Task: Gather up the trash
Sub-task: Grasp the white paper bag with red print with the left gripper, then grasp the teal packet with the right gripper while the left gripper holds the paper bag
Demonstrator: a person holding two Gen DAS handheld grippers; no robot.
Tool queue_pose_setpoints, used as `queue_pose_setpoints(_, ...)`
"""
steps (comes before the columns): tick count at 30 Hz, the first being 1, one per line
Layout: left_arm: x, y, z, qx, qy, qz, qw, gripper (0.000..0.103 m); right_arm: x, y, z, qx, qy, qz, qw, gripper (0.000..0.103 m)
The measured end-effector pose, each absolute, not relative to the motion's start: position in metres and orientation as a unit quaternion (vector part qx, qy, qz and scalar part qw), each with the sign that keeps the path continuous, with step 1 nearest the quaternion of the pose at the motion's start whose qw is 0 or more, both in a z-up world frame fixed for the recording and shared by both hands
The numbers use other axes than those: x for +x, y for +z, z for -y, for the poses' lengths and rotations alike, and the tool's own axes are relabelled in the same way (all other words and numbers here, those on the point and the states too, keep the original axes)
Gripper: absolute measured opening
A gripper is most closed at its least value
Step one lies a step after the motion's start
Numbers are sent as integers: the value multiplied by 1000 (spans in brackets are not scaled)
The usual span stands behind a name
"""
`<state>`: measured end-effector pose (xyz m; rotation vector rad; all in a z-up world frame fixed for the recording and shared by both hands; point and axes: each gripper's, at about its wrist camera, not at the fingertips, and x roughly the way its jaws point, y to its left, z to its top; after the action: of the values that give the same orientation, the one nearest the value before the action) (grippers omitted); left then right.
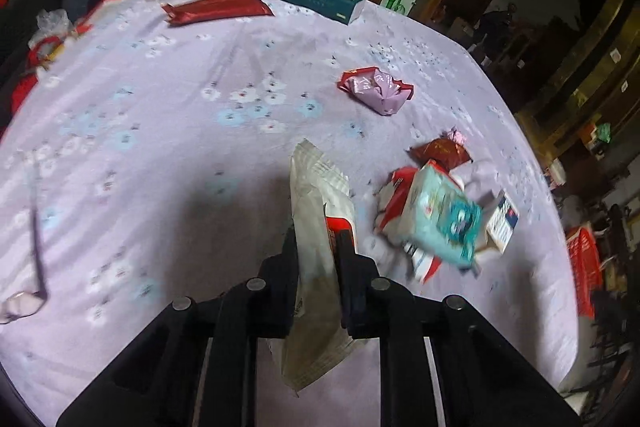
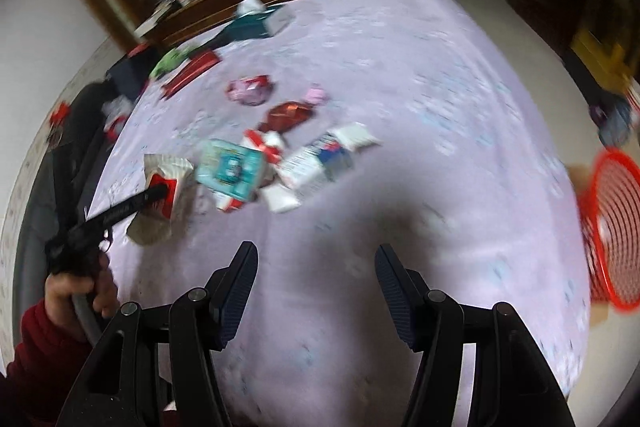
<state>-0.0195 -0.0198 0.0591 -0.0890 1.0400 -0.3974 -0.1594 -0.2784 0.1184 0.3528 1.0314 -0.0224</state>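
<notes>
Lilac bedsheet (image 1: pixel 160 107) below me: my left gripper (image 1: pixel 316 251) clamps its fingers on a cream wrapper (image 1: pixel 316 267), lifted beside the trash pile (image 1: pixel 436 219). My right gripper (image 2: pixel 316 291) hangs fingers apart, empty, red basket (image 2: pixel 616 227) off the bed's edge.

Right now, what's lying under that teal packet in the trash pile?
The teal packet lies on a red-and-white wrapper, whose edges poke out around it, beside a white-and-blue carton. Anything directly beneath its middle is covered. The left gripper holds a separate beige wrapper.
</notes>
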Motion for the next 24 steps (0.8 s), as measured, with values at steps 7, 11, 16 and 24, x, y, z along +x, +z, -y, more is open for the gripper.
queue_pose_setpoints(7, -50, 73, -5, -25, -168, -480, 861, 17, -79, 107, 236, 135, 56, -492, 858, 65)
queue_pose_setpoints(11, -64, 73, -11, -13, -162, -479, 863, 17, -40, 96, 223, 136, 78, -489, 858, 65)
queue_pose_setpoints(16, -75, 72, -15, -9, -162, -482, 861, 17, -3, 75, 212, 120, 91, -501, 852, 65)
queue_pose_setpoints(24, -75, 68, -24, -19, -152, -486, 861, 17, -16, 57, 184, 37, 152, -528, 835, 71)
